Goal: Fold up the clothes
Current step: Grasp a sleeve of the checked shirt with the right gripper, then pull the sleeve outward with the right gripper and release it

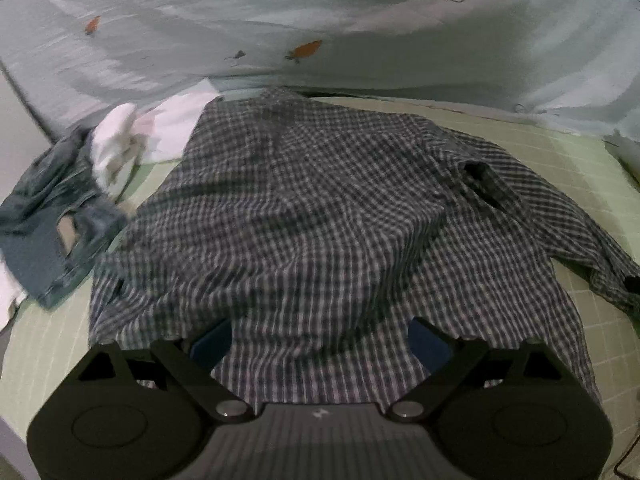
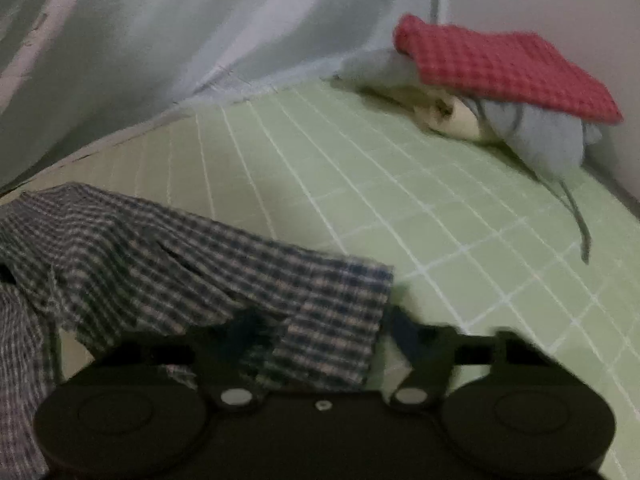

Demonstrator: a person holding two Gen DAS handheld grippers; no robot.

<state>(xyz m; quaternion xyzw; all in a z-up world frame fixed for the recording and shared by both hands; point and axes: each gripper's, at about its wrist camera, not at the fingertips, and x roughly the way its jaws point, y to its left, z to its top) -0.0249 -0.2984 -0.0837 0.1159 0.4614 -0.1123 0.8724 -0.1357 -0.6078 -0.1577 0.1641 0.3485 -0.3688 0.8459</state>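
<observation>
The checked shirt (image 1: 304, 208) lies spread and rumpled over the green gridded mat (image 1: 592, 184), its hem running in between the jaws of the left gripper (image 1: 320, 340), which stand wide with cloth lying across the gap, not pinched. In the right wrist view a corner of the shirt (image 2: 208, 264) reaches between the jaws of the right gripper (image 2: 316, 336), also wide apart; that view is blurred. By the mat's far left edge sit jeans (image 1: 52, 220) and white cloth (image 1: 152, 132). At the far right corner a red checked cloth (image 2: 508, 72) tops a pile. A pale curtain (image 1: 320, 16) hangs behind.
</observation>
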